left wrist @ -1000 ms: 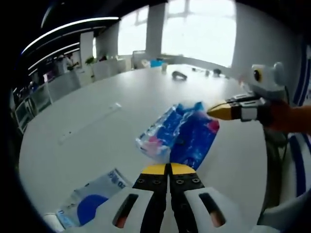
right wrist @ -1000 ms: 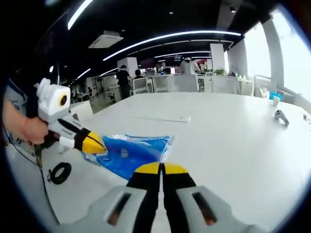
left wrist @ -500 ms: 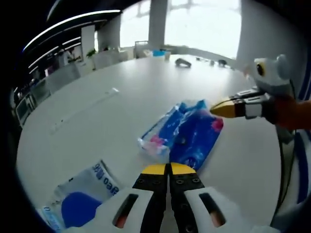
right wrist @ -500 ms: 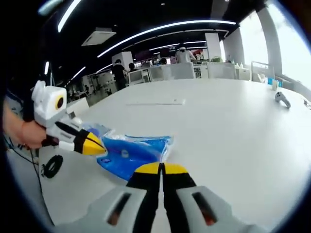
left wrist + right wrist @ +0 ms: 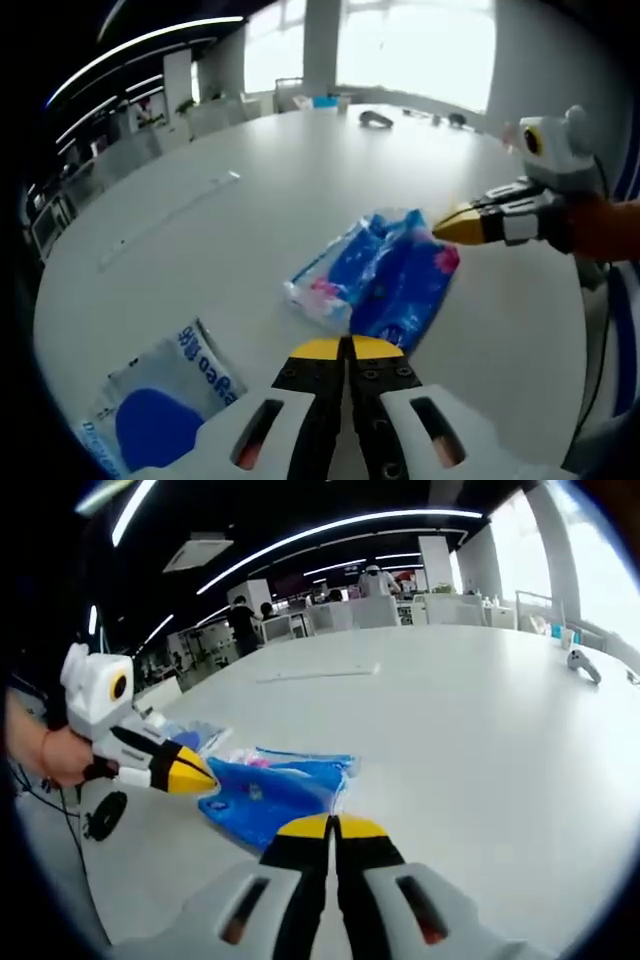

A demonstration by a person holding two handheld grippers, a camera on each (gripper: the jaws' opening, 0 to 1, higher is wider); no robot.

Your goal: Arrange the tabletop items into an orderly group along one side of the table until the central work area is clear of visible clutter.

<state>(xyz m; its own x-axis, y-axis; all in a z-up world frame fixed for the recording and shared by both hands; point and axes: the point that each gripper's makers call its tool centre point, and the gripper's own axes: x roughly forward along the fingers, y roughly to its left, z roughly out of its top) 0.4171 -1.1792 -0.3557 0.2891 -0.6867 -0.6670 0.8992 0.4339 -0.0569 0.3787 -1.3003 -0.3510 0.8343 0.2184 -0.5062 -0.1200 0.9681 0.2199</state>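
Two blue plastic packets [image 5: 375, 280] lie side by side on the white table [image 5: 250, 210], just ahead of my left gripper [image 5: 347, 348], which is shut with nothing in it. My right gripper [image 5: 452, 224] comes in from the right of the left gripper view, shut, its yellow tip at the packets' far right corner. In the right gripper view the blue packets [image 5: 270, 790] lie just ahead of my shut right gripper [image 5: 334, 828], with the left gripper [image 5: 190, 776] at their left end. A clear bag with a blue disc [image 5: 160, 405] lies at the lower left.
A long thin white strip [image 5: 165, 215] lies on the table to the left. A dark controller [image 5: 374, 120] and small items sit at the far edge. A black cable coil [image 5: 105, 815] lies below the table edge. People stand among desks far behind.
Both cameras have shifted a little; the packets sit slightly lower in the left gripper view and the clear bag shows more. Both grippers stay shut near the packets.
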